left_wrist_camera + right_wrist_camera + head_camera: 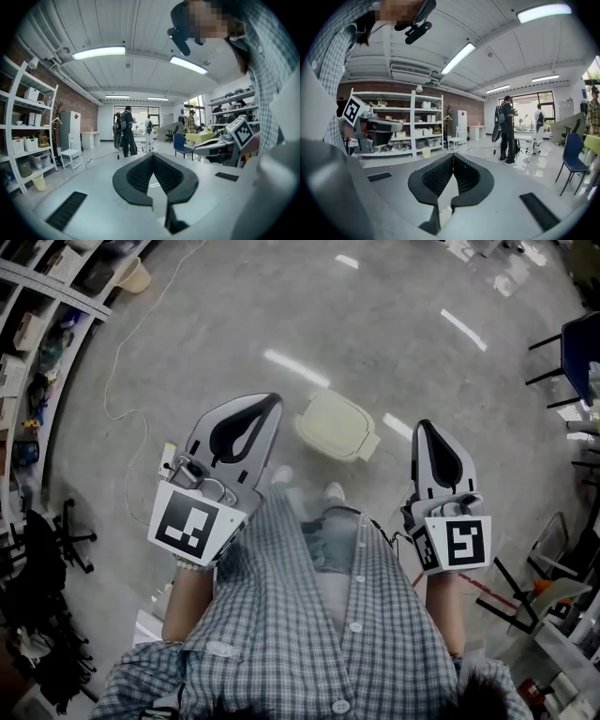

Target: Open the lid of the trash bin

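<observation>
A small trash bin with a cream lid [336, 426] stands on the grey floor just ahead of the person's feet; the lid lies flat and closed. My left gripper [274, 401] is held above the floor to the bin's left, jaws together with nothing between them. To the bin's right my right gripper [422, 425] hangs the same way, jaws together and empty. Neither touches the bin. The left gripper view shows the left gripper [152, 155] pointing level across the room, and the right gripper [453, 155] does likewise in its own view; the bin is hidden in both.
Shelving [37, 324] lines the left wall, with a beige bucket [134, 276] beside it and a thin cable [122, 381] trailing over the floor. A blue chair [581, 352] stands at the right. People [125, 132] stand far across the room near desks.
</observation>
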### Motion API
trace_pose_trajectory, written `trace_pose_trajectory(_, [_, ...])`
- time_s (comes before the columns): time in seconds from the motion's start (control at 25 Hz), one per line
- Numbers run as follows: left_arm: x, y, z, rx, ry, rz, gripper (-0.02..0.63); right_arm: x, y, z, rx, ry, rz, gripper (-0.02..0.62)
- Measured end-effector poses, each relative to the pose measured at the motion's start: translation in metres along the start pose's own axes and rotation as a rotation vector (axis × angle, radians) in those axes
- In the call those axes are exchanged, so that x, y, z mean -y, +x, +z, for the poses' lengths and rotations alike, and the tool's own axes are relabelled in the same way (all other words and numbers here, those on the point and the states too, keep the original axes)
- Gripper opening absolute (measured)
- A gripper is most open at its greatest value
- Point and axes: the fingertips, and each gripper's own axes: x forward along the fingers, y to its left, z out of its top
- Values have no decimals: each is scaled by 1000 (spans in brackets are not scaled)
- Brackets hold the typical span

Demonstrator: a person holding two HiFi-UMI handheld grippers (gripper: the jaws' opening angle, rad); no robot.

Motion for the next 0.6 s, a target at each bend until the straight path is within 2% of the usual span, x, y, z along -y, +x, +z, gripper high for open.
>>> trace_pose_trajectory(0.4, [-51,13,-40,-97,-13,-163,5,-49,26,-20,-65,25,-127,17])
trace_pose_trajectory(0.6, [-58,24,-62,-135,-17,-233,5,-58,28,-37,-106,48,-176,17])
